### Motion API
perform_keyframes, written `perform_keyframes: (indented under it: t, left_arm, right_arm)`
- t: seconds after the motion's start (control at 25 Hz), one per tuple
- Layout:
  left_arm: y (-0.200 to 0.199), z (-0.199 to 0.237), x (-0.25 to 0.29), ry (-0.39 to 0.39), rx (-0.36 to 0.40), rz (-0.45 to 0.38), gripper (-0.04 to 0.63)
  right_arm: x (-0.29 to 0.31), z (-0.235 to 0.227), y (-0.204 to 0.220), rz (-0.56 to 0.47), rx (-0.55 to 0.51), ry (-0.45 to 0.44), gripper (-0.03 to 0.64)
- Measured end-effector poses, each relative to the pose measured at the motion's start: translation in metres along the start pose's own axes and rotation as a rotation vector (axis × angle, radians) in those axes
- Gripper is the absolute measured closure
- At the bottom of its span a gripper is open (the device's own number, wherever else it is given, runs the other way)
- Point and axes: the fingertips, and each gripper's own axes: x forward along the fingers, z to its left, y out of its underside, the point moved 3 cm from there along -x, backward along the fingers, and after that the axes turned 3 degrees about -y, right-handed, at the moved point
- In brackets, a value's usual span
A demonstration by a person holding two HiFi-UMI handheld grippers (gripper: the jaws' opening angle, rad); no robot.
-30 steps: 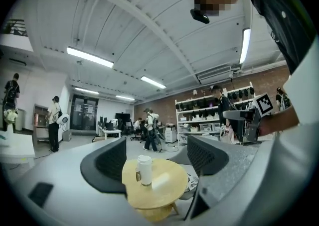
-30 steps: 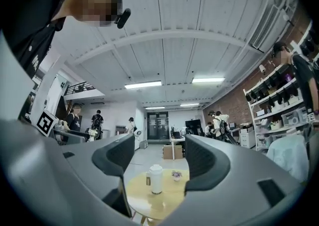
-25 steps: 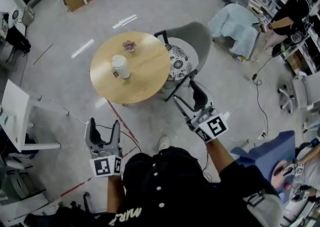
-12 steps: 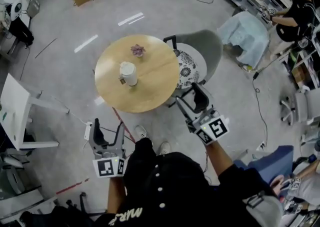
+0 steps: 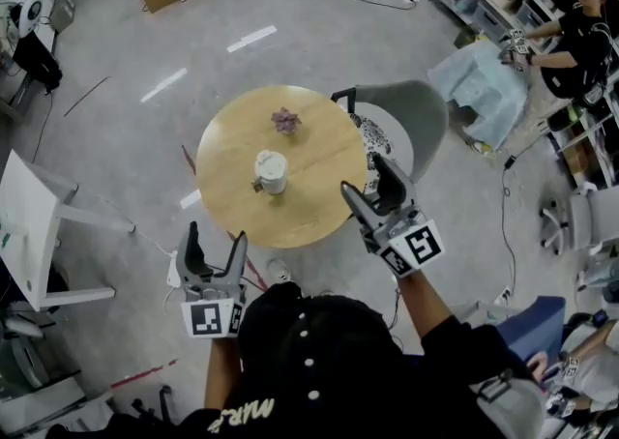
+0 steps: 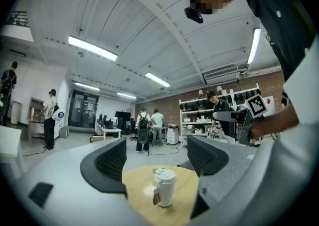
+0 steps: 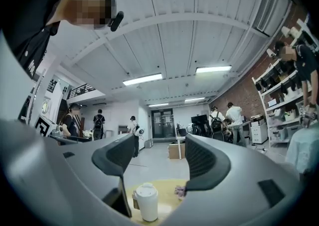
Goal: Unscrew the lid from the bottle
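Note:
A white bottle [image 5: 271, 172] with a white lid and a small brown tag stands upright near the middle of a round wooden table [image 5: 232, 147]. It also shows ahead in the left gripper view as the bottle [image 6: 164, 187] and in the right gripper view as the bottle [image 7: 147, 202]. My left gripper [image 5: 215, 253] is held short of the table's near edge, open and empty. My right gripper [image 5: 368, 189] hovers at the table's right edge, open, nothing between its jaws. Both are well apart from the bottle.
A small purplish flower-like object [image 5: 284, 120] lies on the table beyond the bottle. A grey chair [image 5: 397, 113] with a patterned cushion stands right of the table. A white desk [image 5: 34, 224] is at the left. People stand and work around the room.
The table and bottle have come closer and lower in the head view. Both grippers have moved forward toward the table, jaws unchanged.

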Motion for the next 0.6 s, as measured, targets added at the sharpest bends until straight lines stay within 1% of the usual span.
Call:
perform_keyframes:
  t: [0.16, 0.32, 0.48, 0.6]
  left_arm:
    - [-0.003, 0.033, 0.021, 0.023, -0.003, -0.004, 0.227]
    - [0.002, 0.053, 0.042, 0.055, -0.019, 0.004, 0.226]
    - [0.017, 0.062, 0.062, 0.102, -0.020, 0.044, 0.227]
    - [0.028, 0.057, 0.079, 0.134, -0.046, 0.052, 0.227]
  right_arm:
    - [0.045, 0.001, 0.000, -0.003, -0.005, 0.000, 0.310]
    - [0.075, 0.002, 0.005, -0.004, -0.006, 0.001, 0.308]
    - [0.090, -0.007, 0.020, 0.022, 0.005, 0.009, 0.307]
    - [0.096, -0.020, 0.032, 0.056, 0.018, 0.011, 0.304]
